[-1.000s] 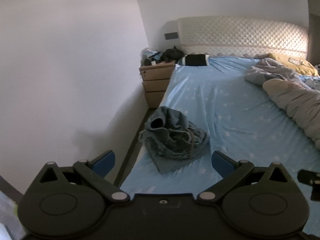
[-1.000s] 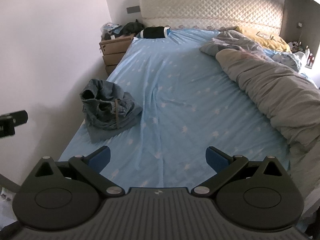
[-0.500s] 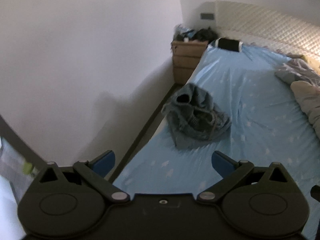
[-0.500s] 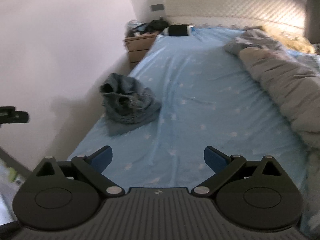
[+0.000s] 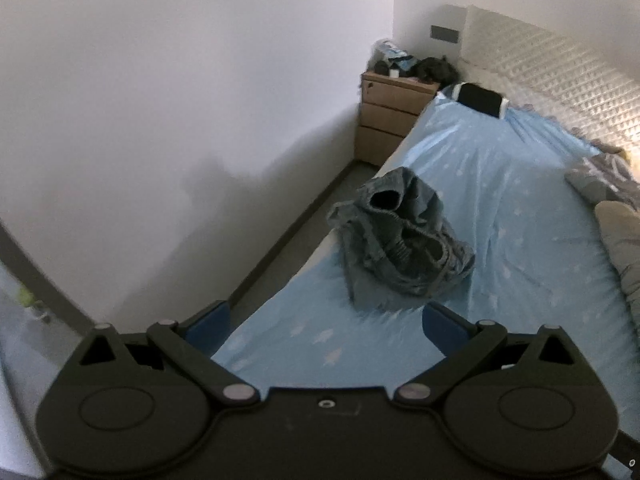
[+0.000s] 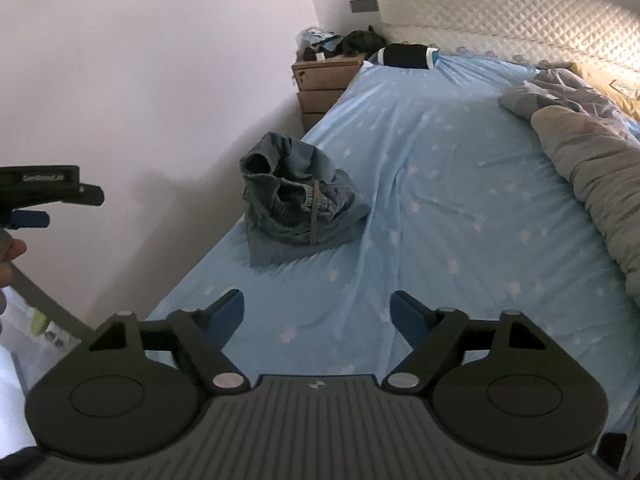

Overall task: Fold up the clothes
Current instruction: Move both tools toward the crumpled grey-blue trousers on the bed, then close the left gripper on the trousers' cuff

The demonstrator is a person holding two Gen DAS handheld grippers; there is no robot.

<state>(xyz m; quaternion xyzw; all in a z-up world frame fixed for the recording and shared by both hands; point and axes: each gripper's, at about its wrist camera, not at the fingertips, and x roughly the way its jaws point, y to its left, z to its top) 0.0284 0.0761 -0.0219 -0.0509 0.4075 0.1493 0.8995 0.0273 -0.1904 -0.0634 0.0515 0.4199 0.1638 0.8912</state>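
Your left gripper and right gripper both hover above the near end of the blue star-print bed sheet with jaws spread wide, holding nothing. Ahead of them, a crumpled pile of denim clothes sits near the sheet's left edge, well apart from both grippers. Your left gripper's side carries pale lettering, too blurred to read surely, and beyond stand a wooden nightstand and a grey duvet.

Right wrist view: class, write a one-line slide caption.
Open right gripper faces crumpled denim garment near the blue bed's edge.
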